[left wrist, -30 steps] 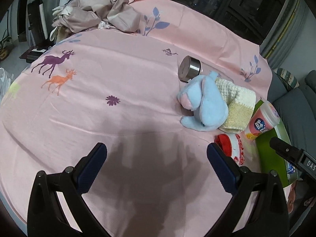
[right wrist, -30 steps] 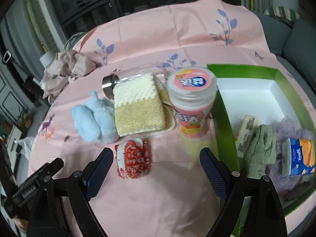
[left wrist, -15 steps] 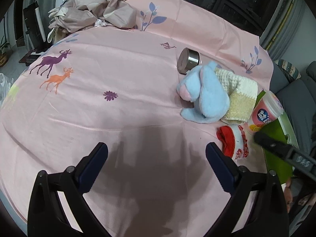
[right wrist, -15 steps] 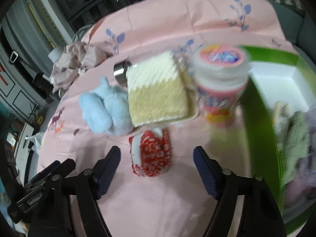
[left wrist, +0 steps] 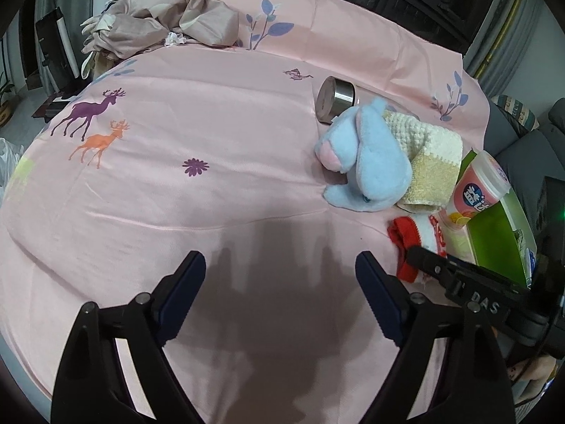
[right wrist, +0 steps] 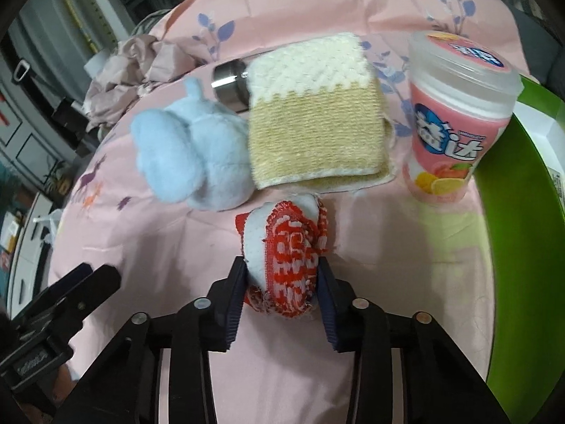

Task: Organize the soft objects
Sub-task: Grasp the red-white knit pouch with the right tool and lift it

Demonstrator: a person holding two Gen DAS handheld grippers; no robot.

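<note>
A rolled red-and-white knitted sock (right wrist: 286,258), white at one end and red-patterned along its side, lies on the pink printed cloth (right wrist: 183,247) in front of the blue plush toy (right wrist: 190,152) and the cream-and-tan knitted pad (right wrist: 314,116). The right gripper (right wrist: 281,275) is closing, its dark blue pads touching both sides of the sock. The left gripper (left wrist: 279,282) stands wide apart over bare cloth, narrowing, holding nothing.

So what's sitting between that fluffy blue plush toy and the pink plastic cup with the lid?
A folded cream and tan knitted cloth lies between the blue plush toy and the pink lidded cup, clearest in the right wrist view.
</note>
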